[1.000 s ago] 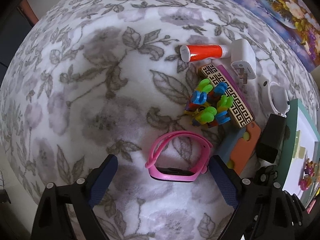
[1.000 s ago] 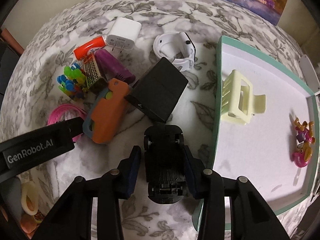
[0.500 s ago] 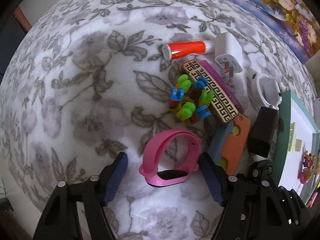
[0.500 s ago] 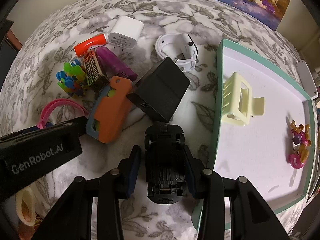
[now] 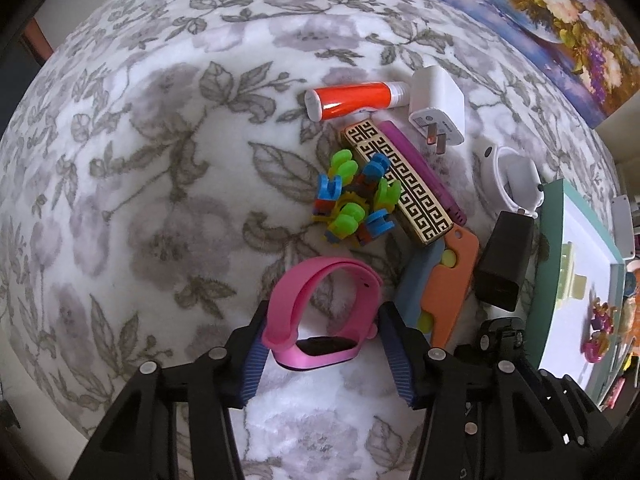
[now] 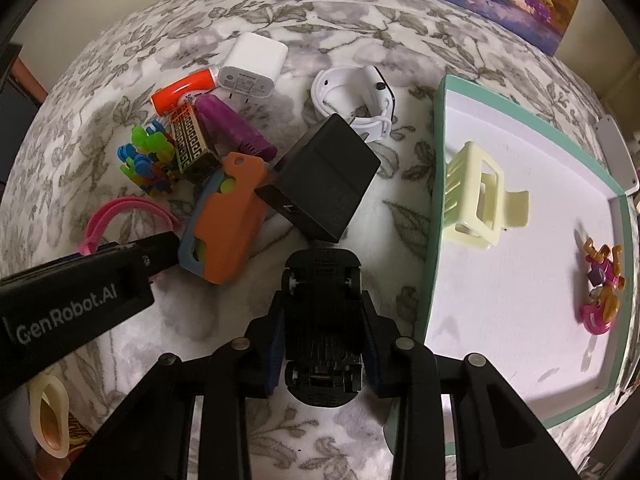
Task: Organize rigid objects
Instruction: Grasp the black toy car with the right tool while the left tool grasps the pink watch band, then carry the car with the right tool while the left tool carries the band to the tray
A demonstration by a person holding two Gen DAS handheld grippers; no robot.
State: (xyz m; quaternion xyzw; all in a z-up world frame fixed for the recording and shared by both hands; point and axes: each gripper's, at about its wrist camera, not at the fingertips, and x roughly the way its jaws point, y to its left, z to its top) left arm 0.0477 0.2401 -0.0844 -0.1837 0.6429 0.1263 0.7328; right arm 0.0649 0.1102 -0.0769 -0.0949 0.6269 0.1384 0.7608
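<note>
A pink wristband (image 5: 322, 312) lies on the floral blanket, and my left gripper (image 5: 325, 320) is shut on it, one blue pad against each side. My right gripper (image 6: 322, 312) is shut on an upside-down black toy car (image 6: 320, 272), held just left of the teal tray's rim (image 6: 434, 200). A cream hair claw (image 6: 476, 196) and a small pink and orange toy (image 6: 600, 284) lie in the tray. The left gripper's black body (image 6: 80, 304) shows at the left of the right wrist view, over the wristband (image 6: 120, 208).
Ahead lies a cluster: a black box (image 6: 320, 184), an orange and blue toy (image 6: 230, 220), a white watch (image 6: 356, 92), a white charger (image 6: 254, 66), an orange tube (image 6: 184, 92), a purple case (image 6: 236, 128), a patterned bar (image 5: 400, 188), colourful blocks (image 5: 356, 204). A floral painting (image 5: 560, 8) stands behind.
The left gripper's fingers have drawn in from wide apart until they press on the pink wristband. The right gripper has stayed shut on the black car, almost still.
</note>
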